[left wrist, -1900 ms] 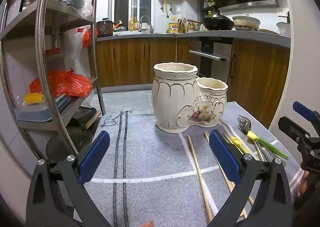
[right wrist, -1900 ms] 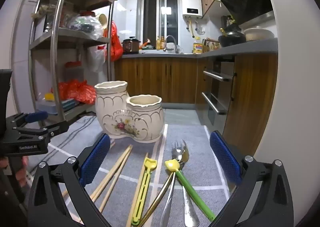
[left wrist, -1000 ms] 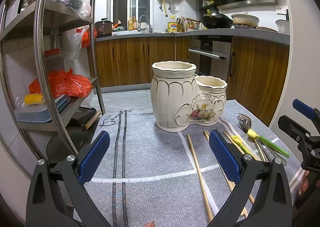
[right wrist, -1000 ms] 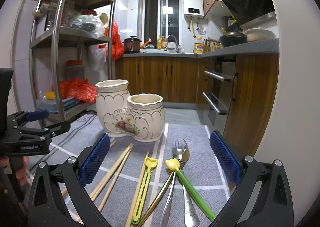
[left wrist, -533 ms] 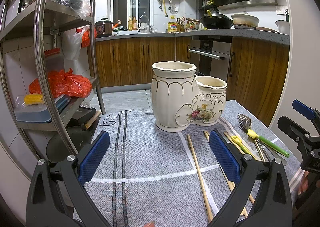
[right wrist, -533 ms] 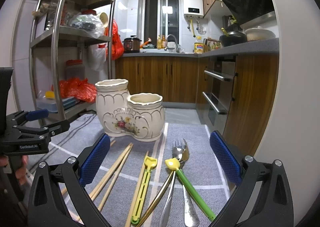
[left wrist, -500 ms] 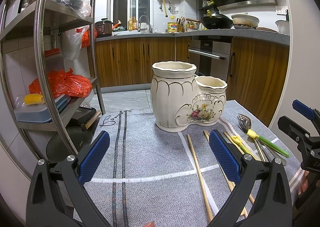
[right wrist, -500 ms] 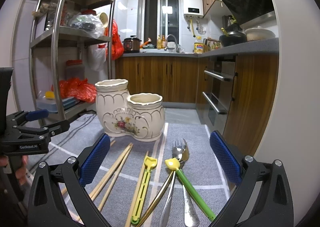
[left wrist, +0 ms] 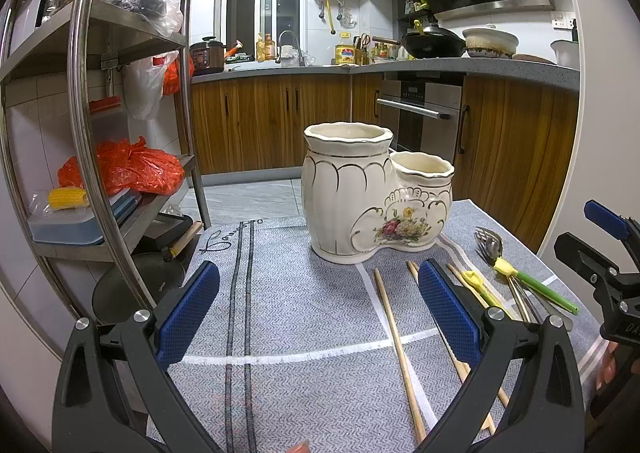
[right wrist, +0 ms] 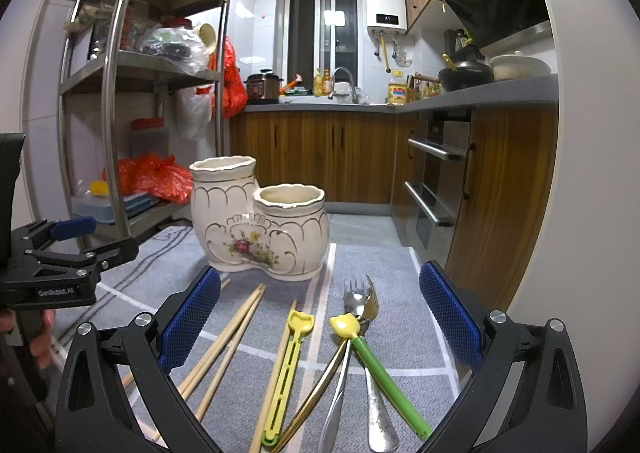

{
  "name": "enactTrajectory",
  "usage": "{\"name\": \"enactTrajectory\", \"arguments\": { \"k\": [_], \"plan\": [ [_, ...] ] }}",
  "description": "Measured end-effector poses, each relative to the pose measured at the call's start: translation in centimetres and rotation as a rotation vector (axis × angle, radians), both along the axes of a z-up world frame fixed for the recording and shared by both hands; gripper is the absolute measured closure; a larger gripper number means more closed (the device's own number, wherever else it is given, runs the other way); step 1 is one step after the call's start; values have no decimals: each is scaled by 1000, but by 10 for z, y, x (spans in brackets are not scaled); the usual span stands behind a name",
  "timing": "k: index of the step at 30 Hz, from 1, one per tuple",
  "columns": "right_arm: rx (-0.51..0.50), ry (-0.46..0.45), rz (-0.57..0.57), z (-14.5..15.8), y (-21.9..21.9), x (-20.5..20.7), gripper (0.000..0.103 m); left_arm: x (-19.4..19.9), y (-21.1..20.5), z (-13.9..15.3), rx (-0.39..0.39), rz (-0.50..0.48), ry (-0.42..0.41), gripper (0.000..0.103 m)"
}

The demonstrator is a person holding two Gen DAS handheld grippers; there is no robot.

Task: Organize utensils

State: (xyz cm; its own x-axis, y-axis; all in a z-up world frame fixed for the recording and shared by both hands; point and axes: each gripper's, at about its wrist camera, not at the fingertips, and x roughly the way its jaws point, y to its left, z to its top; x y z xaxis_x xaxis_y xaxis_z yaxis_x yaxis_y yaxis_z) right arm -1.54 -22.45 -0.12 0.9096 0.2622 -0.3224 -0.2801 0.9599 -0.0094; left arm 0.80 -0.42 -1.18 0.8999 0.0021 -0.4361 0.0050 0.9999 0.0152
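Note:
A cream ceramic two-pot utensil holder (left wrist: 372, 193) (right wrist: 256, 225) stands on a grey cloth (left wrist: 304, 293); both pots look empty. In front of it lie wooden chopsticks (right wrist: 224, 349) (left wrist: 396, 341), a yellow plastic utensil (right wrist: 288, 357), a green-handled utensil with a yellow top (right wrist: 380, 365), and a metal fork and spoon (right wrist: 360, 301). My left gripper (left wrist: 320, 305) is open and empty, left of the utensils. My right gripper (right wrist: 320, 313) is open and empty above the fork and spoon.
A steel shelf rack (left wrist: 84, 157) with red bags stands close on the left. Wooden cabinets (left wrist: 272, 121) and an oven (left wrist: 420, 113) lie behind. The cloth's right edge (left wrist: 560, 281) is near a white wall.
Almost nothing differs. The left wrist view has shifted slightly, so the holder sits a little higher and more to the left than 1.9 s ago. Both grippers stay open.

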Motion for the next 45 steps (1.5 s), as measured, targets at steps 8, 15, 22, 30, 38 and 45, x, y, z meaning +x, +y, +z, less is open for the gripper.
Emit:
{"name": "enactTrajectory", "arguments": {
  "k": [8,15,22,30,38,45],
  "plan": [
    [1,1,0,0,0,0,4,-1,2,1,-5,0,-1,5],
    [1,0,0,0,0,0,4,-4,2,5,-3,0,-3,5],
    [1,-1,1,1,0,0,4,-1,1,-1,-1,1,-6,5],
    [-1,8,-4,-2,-1,1,4,-6,2,8,-2,-1,-1,5],
    [-7,17,-37,-1,-4,3,4,-1,5,9,-5,3,31,5],
    [-78,-14,-92,8,-1,1,4,-4,1,20,80,0,-16,5]
  ]
}}
